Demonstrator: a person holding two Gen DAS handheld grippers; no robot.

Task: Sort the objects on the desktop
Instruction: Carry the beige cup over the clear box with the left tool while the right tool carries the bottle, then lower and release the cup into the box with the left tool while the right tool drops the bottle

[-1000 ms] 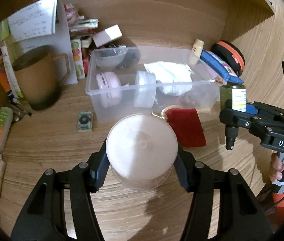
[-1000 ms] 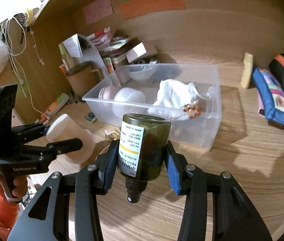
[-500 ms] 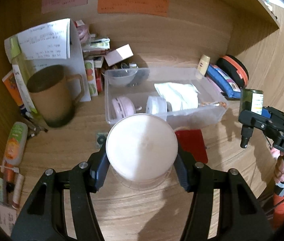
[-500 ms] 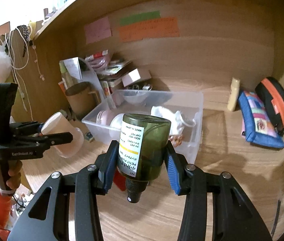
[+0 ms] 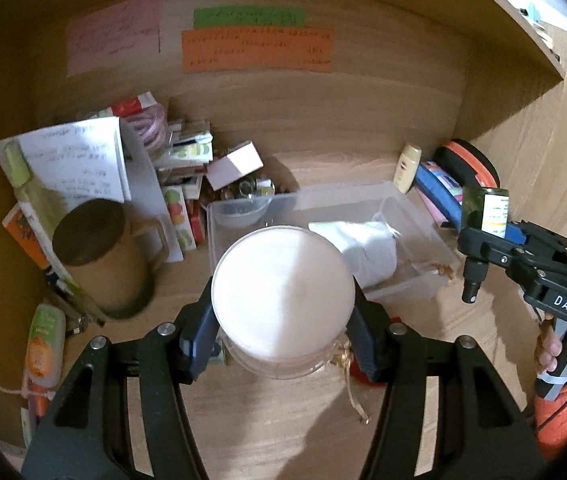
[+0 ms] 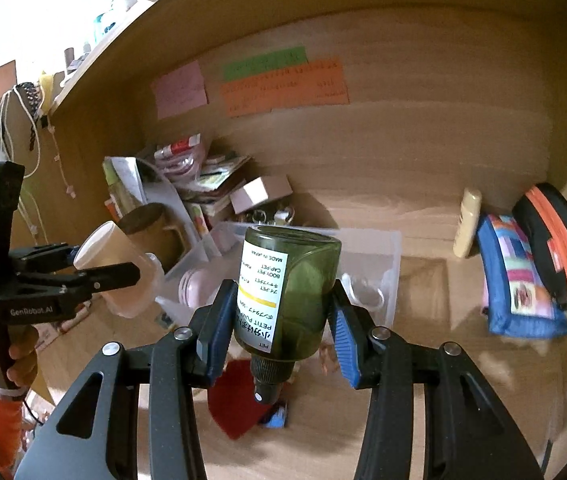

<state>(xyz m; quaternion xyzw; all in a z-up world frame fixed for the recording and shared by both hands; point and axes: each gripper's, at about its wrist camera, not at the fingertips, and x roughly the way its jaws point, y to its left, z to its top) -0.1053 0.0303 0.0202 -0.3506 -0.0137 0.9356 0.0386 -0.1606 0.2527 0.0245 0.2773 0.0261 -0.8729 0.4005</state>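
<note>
- The jaws of the left gripper (image 5: pixel 282 332) are clamped on a round white tub (image 5: pixel 282 296), held at centre frame in the left view.
- The jaws of the right gripper (image 6: pixel 279 320) are clamped on an upside-down green bottle (image 6: pixel 289 294), nozzle pointing down, at centre of the right view.
- Beyond both sits a clear bin (image 5: pixel 411 240) on the counter (image 5: pixel 283 420), holding a white cloth (image 5: pixel 363 244).
- A brown mug (image 5: pixel 99 256) stands at left, a blue pouch (image 6: pixel 517 280) at right.
</note>
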